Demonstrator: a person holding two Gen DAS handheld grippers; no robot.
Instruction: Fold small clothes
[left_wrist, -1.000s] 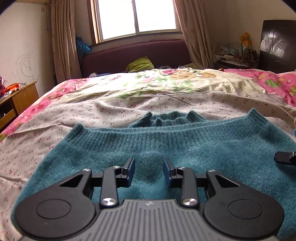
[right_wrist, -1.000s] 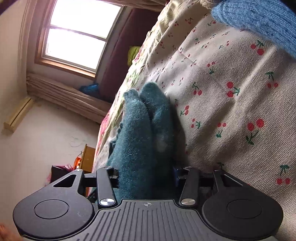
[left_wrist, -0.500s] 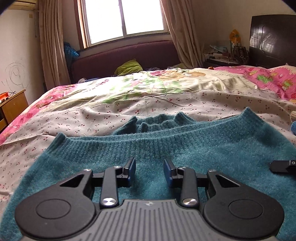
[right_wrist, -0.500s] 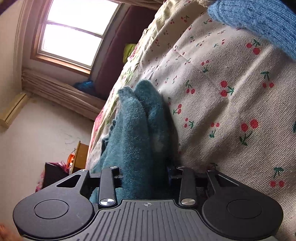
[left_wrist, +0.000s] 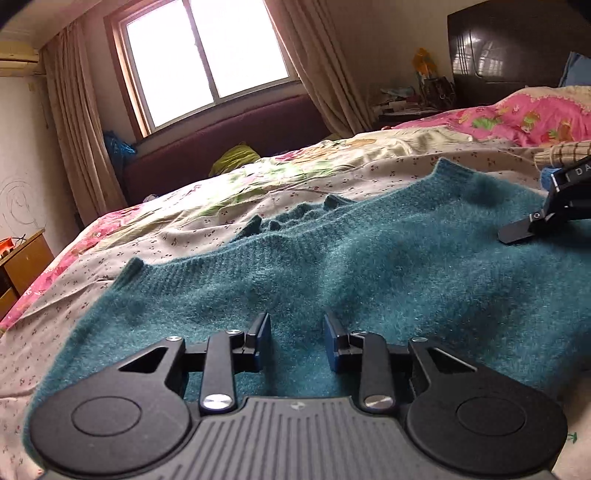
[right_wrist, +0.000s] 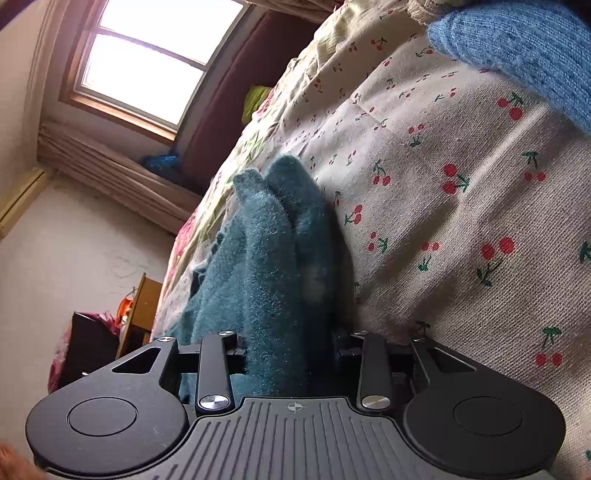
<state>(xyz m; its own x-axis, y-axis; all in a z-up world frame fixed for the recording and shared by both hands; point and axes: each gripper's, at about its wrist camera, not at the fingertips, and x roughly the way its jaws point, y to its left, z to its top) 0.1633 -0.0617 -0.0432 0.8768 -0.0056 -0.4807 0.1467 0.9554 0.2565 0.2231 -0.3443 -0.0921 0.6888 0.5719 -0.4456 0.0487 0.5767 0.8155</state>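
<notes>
The teal sweater (left_wrist: 369, 266) lies spread on the bed (left_wrist: 184, 236). My right gripper (right_wrist: 291, 354) has just been closing and pinches its folded edge. My left gripper (left_wrist: 297, 341), over the sweater's near part, has narrowed but holds nothing.

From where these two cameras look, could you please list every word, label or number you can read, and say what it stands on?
"DA": white letters on the black body of the right gripper, cut off by the edge of the left wrist view; the rest is out of frame.
Nothing else is readable; the teal sweater shows no visible label.
</notes>
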